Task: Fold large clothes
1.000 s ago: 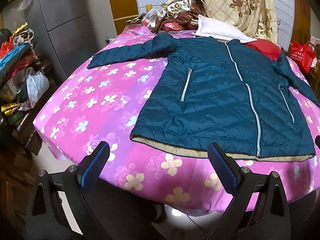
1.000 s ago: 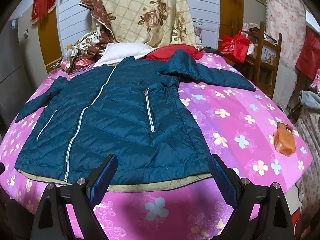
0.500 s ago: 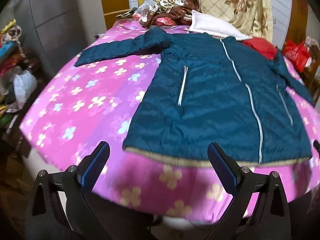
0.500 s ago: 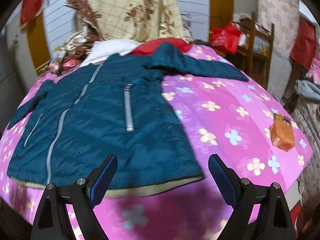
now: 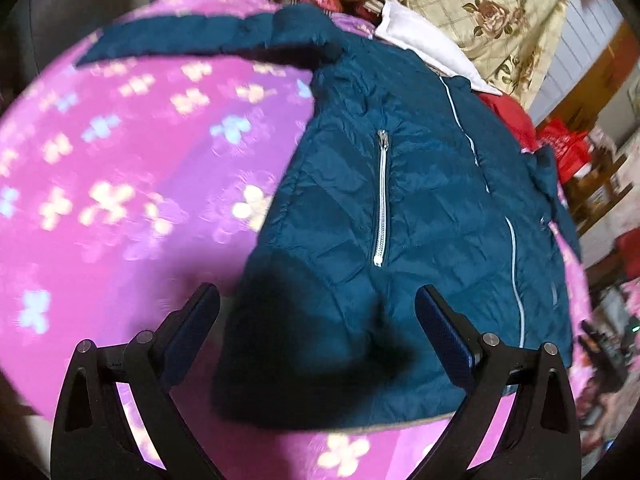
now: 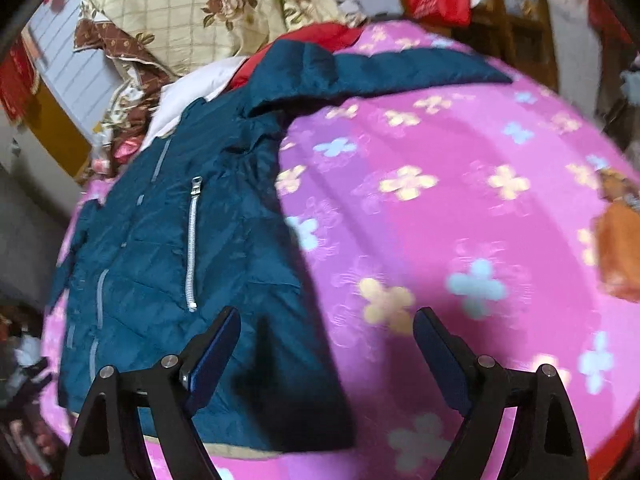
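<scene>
Left wrist view: the left gripper is hovering low over the near left hem corner of a teal quilted jacket, its fingers spread wide and holding nothing. The jacket is lying face up, zipped, on a pink floral bedspread, with its left sleeve stretched out sideways across the spread. A shadow is falling on the hem below the gripper, suggesting a close approach. The pocket zipper is sitting just ahead of the fingers.

Right wrist view: the right gripper is likewise standing open and empty, straddling the jacket's right side edge near the hem; one finger is over the fabric, the other over the bare bedspread. The right sleeve is extending outward toward the far side. An orange packet is lying well apart at the bed's edge.

Assessment: both grippers appear to be lining up on the hem corners for a first fold; no fabric is yet being gripped. Motion blur is limiting finer detail.
</scene>
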`<state>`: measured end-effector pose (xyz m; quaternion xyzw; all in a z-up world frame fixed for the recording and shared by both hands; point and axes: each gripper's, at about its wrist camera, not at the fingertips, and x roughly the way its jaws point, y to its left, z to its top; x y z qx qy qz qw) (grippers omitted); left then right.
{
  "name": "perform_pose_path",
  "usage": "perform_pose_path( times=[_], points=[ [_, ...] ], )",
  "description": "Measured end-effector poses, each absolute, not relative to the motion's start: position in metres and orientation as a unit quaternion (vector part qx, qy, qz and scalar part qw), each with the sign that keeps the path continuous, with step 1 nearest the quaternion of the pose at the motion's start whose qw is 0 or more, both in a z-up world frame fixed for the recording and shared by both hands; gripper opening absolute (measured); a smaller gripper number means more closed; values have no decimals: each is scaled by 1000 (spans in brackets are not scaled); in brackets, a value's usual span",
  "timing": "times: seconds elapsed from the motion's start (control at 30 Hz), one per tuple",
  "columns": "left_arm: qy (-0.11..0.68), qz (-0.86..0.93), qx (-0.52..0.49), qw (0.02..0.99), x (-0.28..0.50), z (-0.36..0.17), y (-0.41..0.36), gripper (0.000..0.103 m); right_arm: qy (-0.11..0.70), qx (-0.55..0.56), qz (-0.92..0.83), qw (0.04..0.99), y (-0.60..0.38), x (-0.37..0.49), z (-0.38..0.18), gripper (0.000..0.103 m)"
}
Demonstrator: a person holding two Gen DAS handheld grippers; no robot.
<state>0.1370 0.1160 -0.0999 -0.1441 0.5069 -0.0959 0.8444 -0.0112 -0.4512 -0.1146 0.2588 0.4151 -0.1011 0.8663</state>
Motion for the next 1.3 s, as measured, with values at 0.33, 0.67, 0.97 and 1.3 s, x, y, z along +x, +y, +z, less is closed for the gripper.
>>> perform_pose_path(
  times=[0.33,0.67,0.97,1.3],
  points=[
    [517,-107,-164,833,151,-113,98,99,423,261,-54,866,-426,15,-131,61],
    [534,-63,-74,840,143,-100,68,19,428,245,-29,869,-405,6,-119,12],
    [533,-57,-89,840,105,-90,74,17,428,240,-19,871,-400,-31,-109,10],
    [517,-47,-71,852,71,-86,69,17,434,242,-19,868,-400,-61,-115,10]
  ],
)
